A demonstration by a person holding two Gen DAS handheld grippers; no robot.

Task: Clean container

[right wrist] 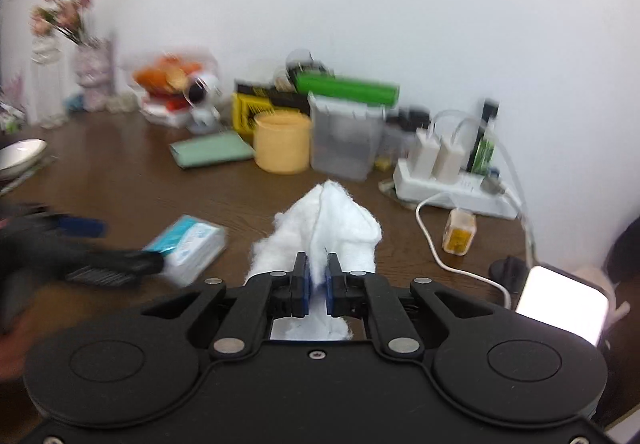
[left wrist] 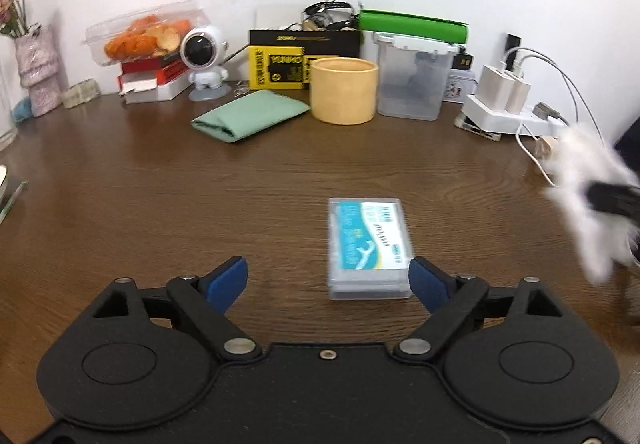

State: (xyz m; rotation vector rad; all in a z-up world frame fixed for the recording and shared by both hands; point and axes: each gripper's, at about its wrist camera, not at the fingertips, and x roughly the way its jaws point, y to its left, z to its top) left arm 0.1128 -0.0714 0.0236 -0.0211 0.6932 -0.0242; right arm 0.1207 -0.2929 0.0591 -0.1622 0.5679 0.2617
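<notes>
On the brown table [left wrist: 160, 172] lay a small clear plastic box [left wrist: 368, 248] with a blue label, just ahead of the left gripper [left wrist: 328, 280], whose jaws stood wide apart and empty. Off to its right, the right gripper [right wrist: 316, 284] pinched a white cloth [right wrist: 332, 232].

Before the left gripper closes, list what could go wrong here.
1. The open left gripper sits off-centre: its right fingertip is already at the small clear plastic box with the teal label, while the left one is far off. Closing may shove or twist the box.
2. The fluffy white cloth clamped in the right gripper hangs loose and could snag the white charging cable nearby.
</notes>
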